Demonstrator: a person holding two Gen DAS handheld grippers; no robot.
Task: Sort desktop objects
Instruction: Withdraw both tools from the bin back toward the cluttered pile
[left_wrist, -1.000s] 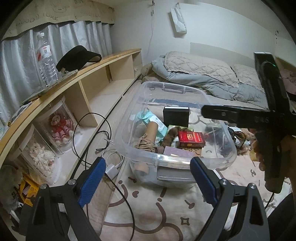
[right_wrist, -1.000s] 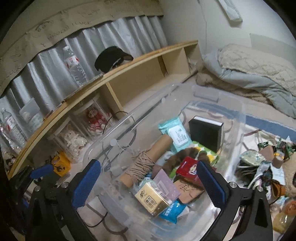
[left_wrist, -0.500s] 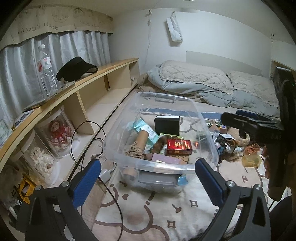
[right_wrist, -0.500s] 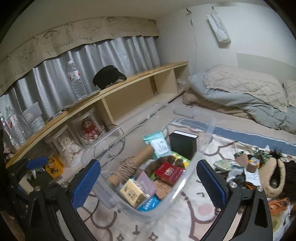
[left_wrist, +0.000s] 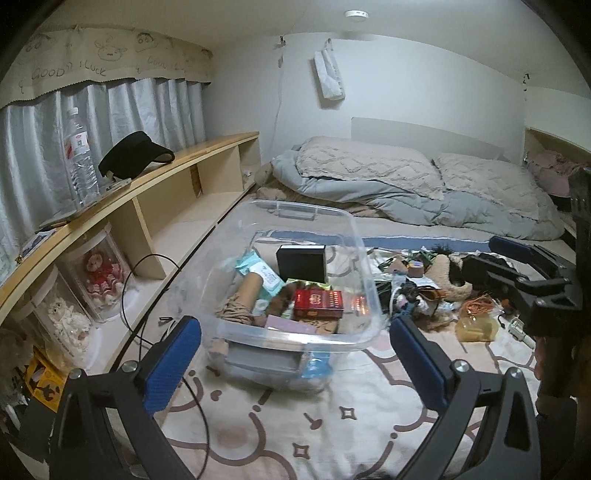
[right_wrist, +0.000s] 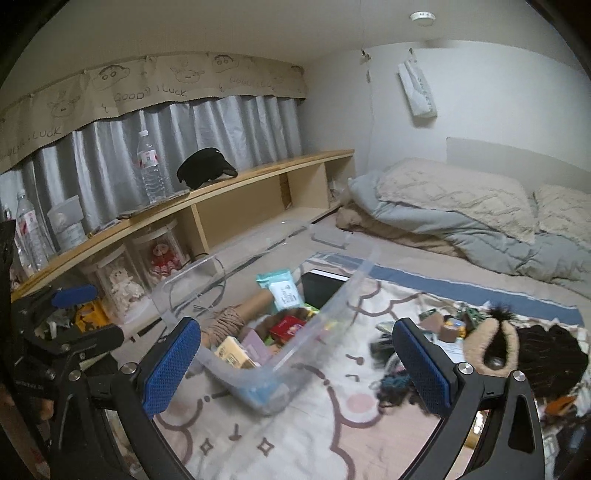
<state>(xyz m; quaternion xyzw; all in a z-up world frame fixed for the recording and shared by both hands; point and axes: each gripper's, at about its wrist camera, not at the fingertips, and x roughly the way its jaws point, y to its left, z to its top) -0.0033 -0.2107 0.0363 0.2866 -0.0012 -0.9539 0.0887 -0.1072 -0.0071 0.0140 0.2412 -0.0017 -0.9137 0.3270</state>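
A clear plastic bin sits on the patterned blanket and shows in the right wrist view too. It holds a black box, a red packet, a wipes pack, a twine-wrapped tube and several other items. A pile of loose objects lies to its right, with a furry slipper. My left gripper is open and empty, well in front of the bin. My right gripper is open and empty, above the bin's near corner.
A wooden shelf runs along the left with a water bottle and black visor. Doll jars and a black cable sit below. A duvet lies behind the bin.
Both grippers have pulled back and up from the bin, so it looks smaller and farther away. The right gripper has left the space over the bin. Both stay open.
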